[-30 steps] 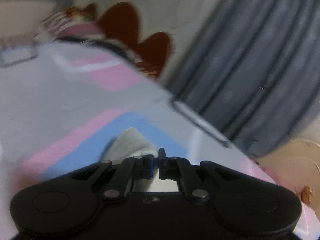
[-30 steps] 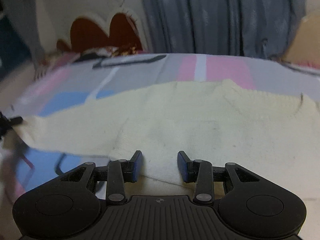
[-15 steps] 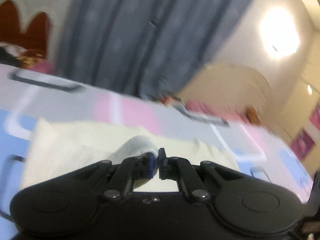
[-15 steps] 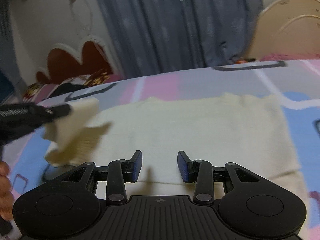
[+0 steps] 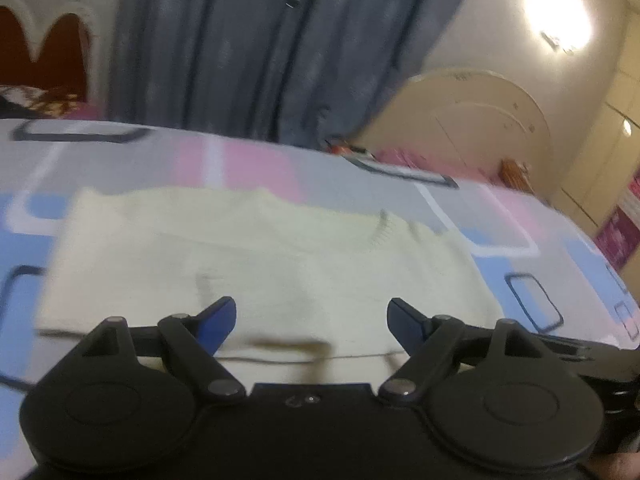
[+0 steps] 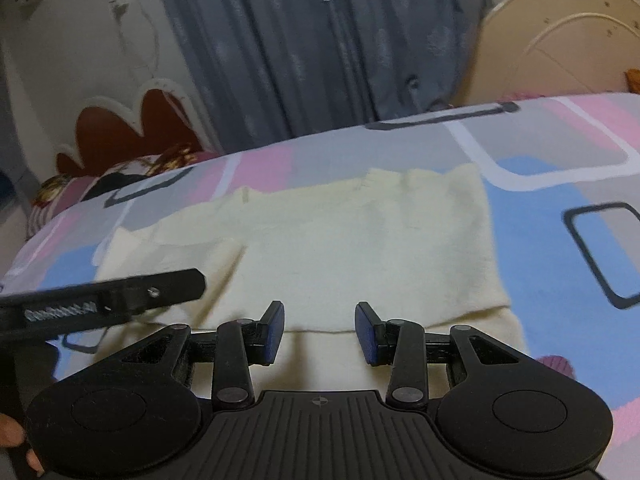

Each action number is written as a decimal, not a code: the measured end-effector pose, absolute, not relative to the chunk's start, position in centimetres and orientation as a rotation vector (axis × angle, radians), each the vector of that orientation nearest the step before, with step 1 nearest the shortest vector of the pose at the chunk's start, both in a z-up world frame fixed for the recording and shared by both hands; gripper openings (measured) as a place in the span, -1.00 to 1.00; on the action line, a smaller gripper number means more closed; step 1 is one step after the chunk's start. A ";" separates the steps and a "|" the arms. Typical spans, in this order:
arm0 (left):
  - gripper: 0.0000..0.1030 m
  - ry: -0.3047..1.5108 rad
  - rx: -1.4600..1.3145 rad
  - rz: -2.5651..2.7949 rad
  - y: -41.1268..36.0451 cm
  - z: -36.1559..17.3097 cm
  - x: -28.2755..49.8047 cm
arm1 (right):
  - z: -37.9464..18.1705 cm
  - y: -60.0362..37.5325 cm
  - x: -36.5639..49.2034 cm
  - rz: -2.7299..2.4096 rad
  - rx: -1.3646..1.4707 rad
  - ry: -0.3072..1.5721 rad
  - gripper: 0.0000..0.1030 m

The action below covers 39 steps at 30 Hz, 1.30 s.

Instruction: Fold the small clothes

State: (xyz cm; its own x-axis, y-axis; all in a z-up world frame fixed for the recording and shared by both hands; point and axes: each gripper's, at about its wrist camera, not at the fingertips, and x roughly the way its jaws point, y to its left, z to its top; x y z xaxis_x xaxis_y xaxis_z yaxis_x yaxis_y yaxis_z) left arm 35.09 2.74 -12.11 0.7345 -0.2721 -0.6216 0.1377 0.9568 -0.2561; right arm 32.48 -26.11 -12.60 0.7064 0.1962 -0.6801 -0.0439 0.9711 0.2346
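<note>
A bed (image 5: 120,160) carries everything here, covered in a sheet patterned with pink, blue and grey blocks and dark outlined rectangles. A cream knitted sweater (image 5: 280,272) lies flat across its middle, neckline at the far side, one sleeve folded in on the left. Patterned bedding (image 6: 100,180) sits far left.

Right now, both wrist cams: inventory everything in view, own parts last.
sweater: 1, cream knit, flat on the bed, left side folded in
bedsheet: 1, grey with pink and blue blocks, under the sweater
curtain: 1, grey-blue, behind the bed
headboard: 1, dark red with cream scalloped edge, far left
pillow: 1, patterned pink, below the headboard
arched furniture: 1, cream, right of curtain
wall light: 1, lit, upper right
left gripper: 1, black with blue pads, open over the sweater
right gripper: 1, black with blue pads, open at the sweater's near edge
</note>
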 end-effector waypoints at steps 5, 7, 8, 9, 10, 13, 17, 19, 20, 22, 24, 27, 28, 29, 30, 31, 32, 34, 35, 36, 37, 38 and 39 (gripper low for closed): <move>0.70 0.687 -0.194 -0.059 7.9 -11.9 33.7 | -12.7 -21.2 33.4 0.243 0.112 0.761 0.28; 0.67 0.694 -0.193 0.003 9.8 -12.2 33.6 | -12.9 -18.9 33.6 0.283 0.050 0.742 0.37; 0.66 0.695 -0.194 0.033 10.8 -12.6 33.3 | -13.1 -17.7 33.8 0.296 0.012 0.735 0.37; 0.64 0.697 -0.190 0.052 11.5 -12.8 33.1 | -13.4 -16.7 33.9 0.298 -0.029 0.727 0.37; 0.61 0.702 -0.187 0.069 12.3 -13.0 32.8 | -13.9 -15.7 34.0 0.295 -0.082 0.724 0.37; 0.53 0.716 -0.179 0.092 13.4 -13.8 32.6 | -15.4 -14.0 34.3 0.286 -0.184 0.727 0.36; 0.50 0.718 -0.153 0.088 13.2 -14.5 33.0 | -16.7 -14.0 35.5 0.260 -0.175 0.747 -0.38; 0.52 0.715 -0.134 0.085 12.8 -14.6 33.4 | -16.7 -14.5 36.3 0.241 -0.133 0.749 -0.60; 0.53 0.714 -0.124 0.081 12.7 -14.8 33.3 | -16.6 -14.7 36.7 0.226 -0.123 0.748 -0.60; 0.53 0.714 -0.100 0.071 12.2 -15.1 33.6 | -16.0 -15.5 37.0 0.212 -0.082 0.735 -0.83; 0.53 0.709 -0.060 0.063 11.4 -15.5 33.7 | -14.9 -17.3 36.8 0.181 0.005 0.698 -0.96; 0.44 0.695 -0.020 0.070 10.5 -16.0 34.1 | -13.7 -20.7 36.7 0.133 0.141 0.686 -0.96; 0.42 0.691 -0.019 0.068 10.3 -16.0 34.4 | -13.6 -21.6 36.6 0.121 0.174 0.690 -0.96; 0.39 0.684 -0.022 0.065 10.1 -16.1 34.7 | -13.5 -22.6 36.6 0.112 0.205 0.698 -0.96; 0.38 0.674 -0.018 0.065 9.9 -16.0 34.9 | -13.5 -23.6 36.5 0.098 0.231 0.703 -0.96; 0.33 0.664 -0.007 0.068 9.6 -16.0 35.1 | -13.4 -24.4 36.2 0.082 0.247 0.703 -0.96; 0.28 0.655 0.013 0.073 9.2 -16.1 35.4 | -13.4 -25.3 36.1 0.066 0.267 0.703 -0.96; -0.05 0.657 0.023 0.075 8.8 -16.2 35.9 | -13.6 -27.3 35.8 0.040 0.347 0.708 -0.96; -0.20 0.660 0.017 0.074 8.7 -16.3 36.0 | -13.8 -28.2 35.6 0.026 0.388 0.713 -0.96; -0.46 0.662 0.012 0.074 8.7 -16.4 36.0 | -13.9 -28.9 35.5 0.015 0.412 0.721 -0.96; -0.52 0.666 0.005 0.070 8.8 -16.5 36.1 | -14.0 -29.6 35.4 0.005 0.430 0.729 -0.96; -0.56 0.669 -0.006 0.066 8.8 -16.6 36.1 | -14.0 -30.3 35.3 -0.012 0.434 0.732 -0.96; -0.61 0.668 -0.011 0.065 8.8 -16.7 36.0 | -13.9 -30.8 35.1 -0.028 0.429 0.729 -0.95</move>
State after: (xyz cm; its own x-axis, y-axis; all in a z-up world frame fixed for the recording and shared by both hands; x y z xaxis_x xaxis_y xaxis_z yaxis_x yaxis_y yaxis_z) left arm 35.99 8.76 -16.66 0.7834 0.0564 -0.6190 -0.0634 0.9979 0.0107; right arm 35.12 -30.76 -13.91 0.7491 0.1226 -0.6510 0.1721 0.9130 0.3699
